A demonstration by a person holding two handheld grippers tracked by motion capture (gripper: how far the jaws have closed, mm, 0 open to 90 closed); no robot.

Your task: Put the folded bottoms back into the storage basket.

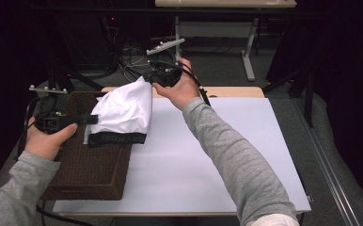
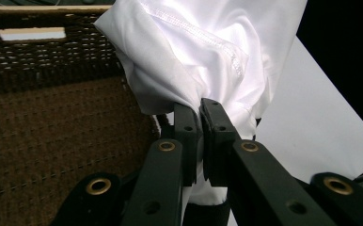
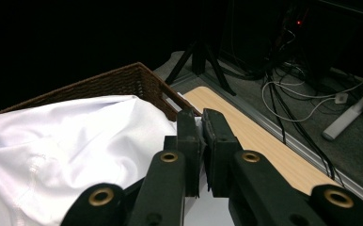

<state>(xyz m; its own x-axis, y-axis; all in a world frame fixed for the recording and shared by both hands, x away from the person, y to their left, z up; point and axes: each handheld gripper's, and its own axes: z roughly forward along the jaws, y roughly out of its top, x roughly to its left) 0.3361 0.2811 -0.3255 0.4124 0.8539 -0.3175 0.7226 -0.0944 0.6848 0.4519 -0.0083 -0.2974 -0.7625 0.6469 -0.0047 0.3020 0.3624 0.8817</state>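
Both of our sleeves come in from below, and we've got the left gripper (image 1: 91, 119) clamped tight on one edge of the white garment (image 1: 125, 109), with the right gripper (image 1: 147, 78) pinching its far corner. So the cloth hangs stretched between the two, just over the brown wicker basket (image 1: 90, 169) sitting under the left gripper.

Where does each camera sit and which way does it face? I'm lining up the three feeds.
High view: above the person's side, looking forward and down on the table; both grey sleeves, hands and grippers show.
Left gripper view: rides the left gripper, looking along its shut jaws at the white cloth and basket.
Right gripper view: rides the right gripper, looking over the cloth toward the floor cables.
All three share the cloth and basket.
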